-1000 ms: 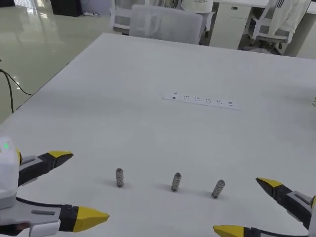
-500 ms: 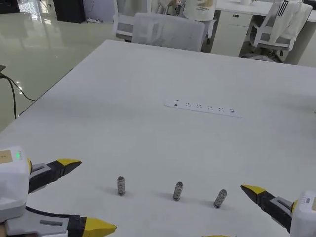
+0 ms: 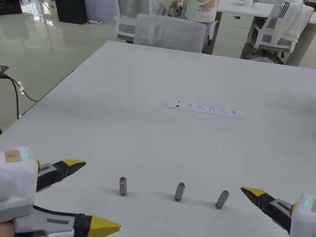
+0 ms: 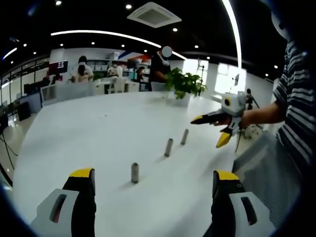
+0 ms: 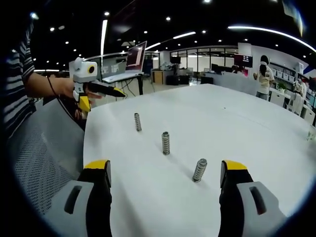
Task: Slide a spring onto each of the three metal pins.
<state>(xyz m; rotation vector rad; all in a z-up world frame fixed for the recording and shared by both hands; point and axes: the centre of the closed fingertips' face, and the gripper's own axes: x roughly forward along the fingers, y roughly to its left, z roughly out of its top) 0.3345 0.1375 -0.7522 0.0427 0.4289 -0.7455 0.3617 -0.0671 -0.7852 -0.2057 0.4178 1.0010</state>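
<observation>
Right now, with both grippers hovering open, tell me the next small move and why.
Probably close the right gripper gently on the rightmost spring and stand it upright: it leans, while the middle spring and left spring stand near straight. All three already stand in place, and the jaws are open and empty.

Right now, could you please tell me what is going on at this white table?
A person holds a yellow-tipped two-jaw gripper in each hand; the left gripper and the right gripper are both open and empty. Three small metal pins stand in a row on the white table, each seemingly already wearing a coiled spring; the rightmost leans.
</observation>
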